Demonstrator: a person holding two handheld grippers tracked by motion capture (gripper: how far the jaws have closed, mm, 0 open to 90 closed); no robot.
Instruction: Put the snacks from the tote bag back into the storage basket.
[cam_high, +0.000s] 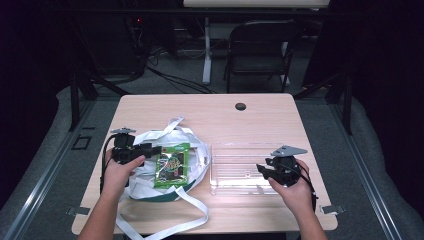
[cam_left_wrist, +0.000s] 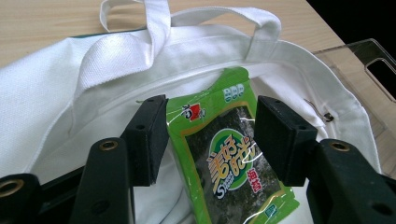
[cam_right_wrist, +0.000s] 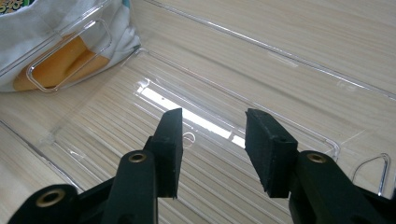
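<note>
Green seaweed snack packet (cam_left_wrist: 229, 158) lies on the white tote bag (cam_left_wrist: 56, 93), its long axis running straight between the left gripper's (cam_left_wrist: 208, 135) spread jaws, while the right gripper (cam_right_wrist: 212, 144), also spread and empty, hovers over the clear tray (cam_right_wrist: 280, 56).

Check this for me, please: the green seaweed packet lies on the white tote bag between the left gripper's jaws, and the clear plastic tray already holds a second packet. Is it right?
Not quite. The clear plastic tray holds nothing; the right gripper view shows bare ribbed plastic under the right gripper. The rest stands: the green seaweed packet lies on the white tote bag, between the jaws of the left gripper.
</note>
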